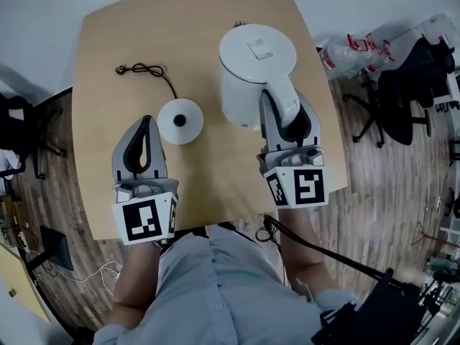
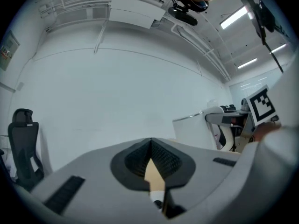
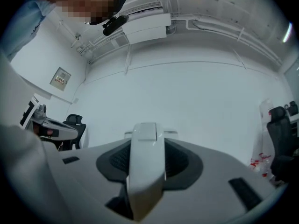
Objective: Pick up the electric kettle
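Electric kettle (image 1: pixel 256 56) is clenched by its handle in the level right claw (image 1: pixel 284 110) (left claw (image 1: pixel 147 122) closed, empty).

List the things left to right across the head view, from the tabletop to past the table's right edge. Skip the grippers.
coiled cord → kettle base → electric kettle → plastic bag → black office chair
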A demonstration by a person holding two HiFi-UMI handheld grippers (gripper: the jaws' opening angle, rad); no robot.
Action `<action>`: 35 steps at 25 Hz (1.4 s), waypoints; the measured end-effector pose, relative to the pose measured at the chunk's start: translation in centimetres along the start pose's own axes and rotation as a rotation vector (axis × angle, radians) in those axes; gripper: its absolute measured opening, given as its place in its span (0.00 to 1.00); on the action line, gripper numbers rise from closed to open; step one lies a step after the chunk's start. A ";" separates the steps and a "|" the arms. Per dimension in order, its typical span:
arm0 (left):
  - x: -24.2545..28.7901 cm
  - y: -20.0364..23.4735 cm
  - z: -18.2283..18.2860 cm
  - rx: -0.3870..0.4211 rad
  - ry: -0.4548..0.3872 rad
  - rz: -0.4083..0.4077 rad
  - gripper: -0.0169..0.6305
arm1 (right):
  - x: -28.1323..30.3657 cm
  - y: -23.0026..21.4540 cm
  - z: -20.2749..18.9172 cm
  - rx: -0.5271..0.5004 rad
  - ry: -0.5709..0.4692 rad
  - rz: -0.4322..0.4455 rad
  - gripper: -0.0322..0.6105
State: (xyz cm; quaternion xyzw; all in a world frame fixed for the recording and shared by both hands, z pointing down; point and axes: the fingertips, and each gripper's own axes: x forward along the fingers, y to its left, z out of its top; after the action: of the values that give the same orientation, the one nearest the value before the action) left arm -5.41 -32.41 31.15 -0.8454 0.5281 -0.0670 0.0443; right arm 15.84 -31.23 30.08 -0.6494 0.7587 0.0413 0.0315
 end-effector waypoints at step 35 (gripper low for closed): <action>-0.8 -4.1 -0.1 0.060 0.045 -0.101 0.03 | -6.1 -2.6 -9.2 0.061 0.115 -0.089 0.30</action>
State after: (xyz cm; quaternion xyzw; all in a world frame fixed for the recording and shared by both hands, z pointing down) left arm -2.13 -29.93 31.83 -0.8676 0.4832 -0.1038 0.0542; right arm 19.41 -26.56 39.84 -0.6824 0.7306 -0.0209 0.0095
